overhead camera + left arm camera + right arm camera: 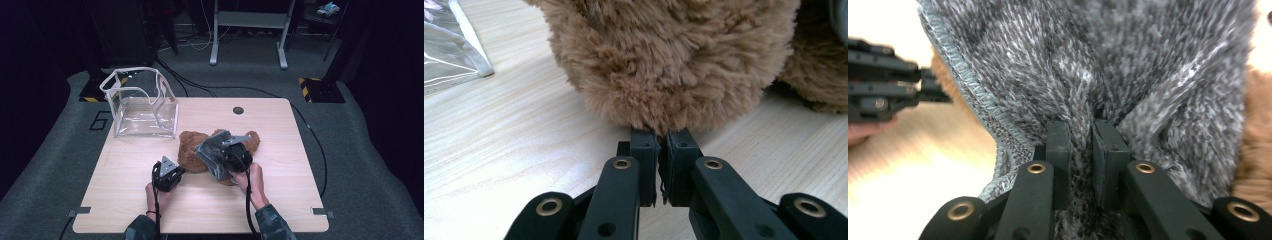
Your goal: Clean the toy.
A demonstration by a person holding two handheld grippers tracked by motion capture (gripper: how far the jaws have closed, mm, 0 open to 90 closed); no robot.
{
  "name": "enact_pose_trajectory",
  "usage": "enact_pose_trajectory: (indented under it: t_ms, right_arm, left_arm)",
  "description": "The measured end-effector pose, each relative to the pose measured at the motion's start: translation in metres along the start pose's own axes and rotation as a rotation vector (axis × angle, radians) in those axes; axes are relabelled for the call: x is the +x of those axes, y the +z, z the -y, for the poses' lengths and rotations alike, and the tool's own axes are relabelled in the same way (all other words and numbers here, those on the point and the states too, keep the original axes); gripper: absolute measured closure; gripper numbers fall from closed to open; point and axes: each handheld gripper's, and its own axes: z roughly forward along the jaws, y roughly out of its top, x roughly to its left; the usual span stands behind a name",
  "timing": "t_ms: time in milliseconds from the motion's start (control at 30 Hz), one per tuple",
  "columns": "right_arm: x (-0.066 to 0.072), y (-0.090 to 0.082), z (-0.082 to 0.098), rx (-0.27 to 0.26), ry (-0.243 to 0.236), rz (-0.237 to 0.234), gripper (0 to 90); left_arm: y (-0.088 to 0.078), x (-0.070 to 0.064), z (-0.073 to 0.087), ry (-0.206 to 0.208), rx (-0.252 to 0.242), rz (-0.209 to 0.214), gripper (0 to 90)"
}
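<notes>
Brown teddy bear (192, 150) lies on the counter (280, 190), stretched across it from left to right, just in front of the clear plastic box (142, 107) at the far left corner.

Left tongs (169, 173) sit low at the bear's near left end. In the left gripper view those tongs (662, 142) are pinched together with a tuft of brown fur caught at the tips, so they look closed on the bear's edge, pinning it in place.

Right tongs (235, 155) are over the bear's middle and right side, clamped on a fold of grey knit cloth (212, 152). The right gripper view makes it plain: the tongs (1081, 132) squeeze a ridge of the cloth (1108, 60), and its stitched hem (973, 95) hangs down on the side facing the left tongs.

Here's the relation that counts: the cloth drapes over the bear's right portion, between the two hands, with the right hand (255, 182) on top of it and the left hand (156, 195) anchoring the bear from the opposite end. The bear's long axis runs roughly hand to hand. My read: any pull on the cloth works along that axis, against the left anchor, so the right hand is the one placed to do the moving. Whether the cloth is a garment around the bear or just lying on it, I can't tell.
</notes>
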Motion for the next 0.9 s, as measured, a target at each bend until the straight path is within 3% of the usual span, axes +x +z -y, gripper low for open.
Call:
enact_pose_trajectory:
  t_ms: [133, 433, 733, 833, 900]
  right_arm:
    - [0.009, 0.004, 0.007, 0.019, -0.019, 0.007, 80.4]
    - [0.001, 0.009, 0.033, 0.058, 0.044, -0.045, 80.8]
    - [0.001, 0.016, 0.044, 0.096, 0.048, -0.091, 80.5]
    - [-0.001, 0.0, 0.039, 0.048, 0.033, -0.072, 80.5]
    - [-0.003, -0.013, 0.033, 0.004, 0.028, -0.032, 80.5]
  left_arm:
    - [0.0, 0.0, 0.0, -0.002, -0.001, 0.0, 85.1]
    - [0.0, 0.0, 0.0, 0.0, 0.003, 0.002, 85.1]
    - [0.0, 0.0, 0.0, 0.0, 0.002, -0.001, 85.2]
    - [0.0, 0.0, 0.001, -0.009, -0.017, -0.005, 85.2]
    - [0.0, 0.0, 0.001, -0.007, -0.015, -0.005, 85.2]
